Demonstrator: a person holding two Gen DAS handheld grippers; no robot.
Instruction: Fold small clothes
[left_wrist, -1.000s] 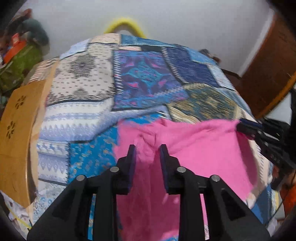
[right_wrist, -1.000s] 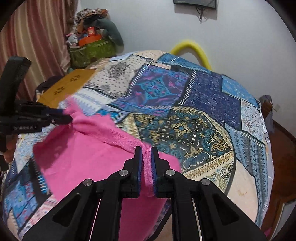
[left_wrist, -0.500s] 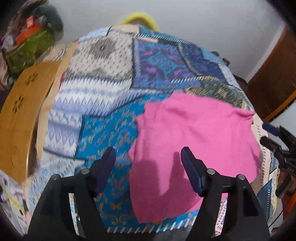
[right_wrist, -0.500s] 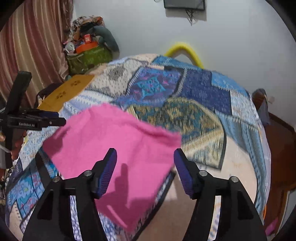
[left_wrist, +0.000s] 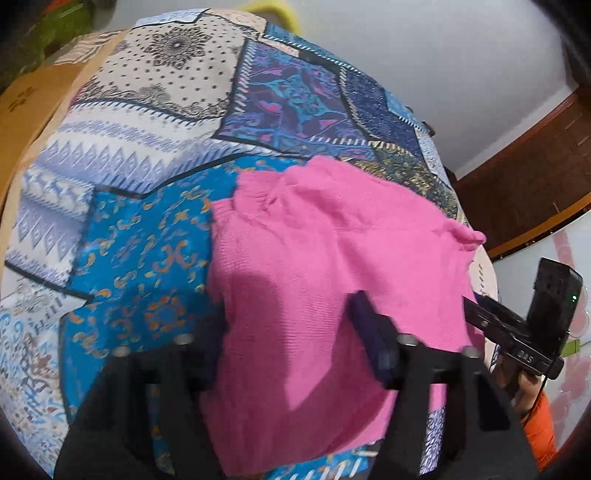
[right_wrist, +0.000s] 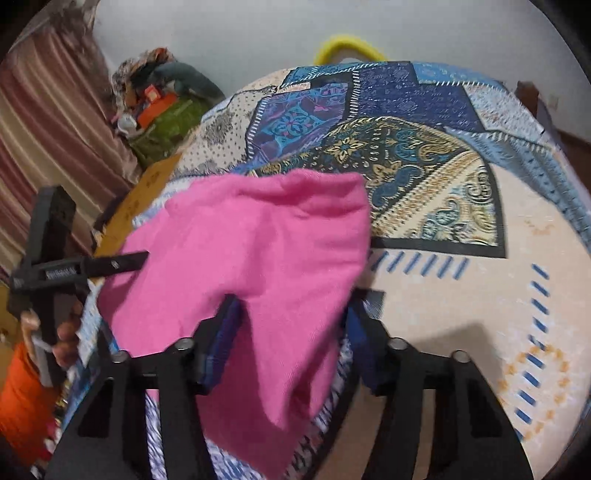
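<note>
A pink knit garment (left_wrist: 317, 266) lies spread on the patchwork bedspread (left_wrist: 155, 155), its near edge hanging over the bed's front. My left gripper (left_wrist: 288, 332) is open, its jaws wide apart over the garment's near left part. My right gripper (right_wrist: 291, 321) is open too, straddling the garment's (right_wrist: 243, 251) near right corner. Neither holds the cloth. The right gripper shows at the far right of the left wrist view (left_wrist: 517, 339), and the left gripper at the far left of the right wrist view (right_wrist: 74, 269).
A wooden headboard (left_wrist: 26, 110) runs along the bed's left side. A pile of bags and clothes (right_wrist: 159, 99) sits by a striped curtain (right_wrist: 44, 122). A yellow hoop (right_wrist: 347, 48) stands behind the bed. A brown door (left_wrist: 535, 173) is at right.
Both grippers let go of the garment's far edge and opened wide. The garment dropped flat on the bed, and both grippers have pulled back toward its near edge.
</note>
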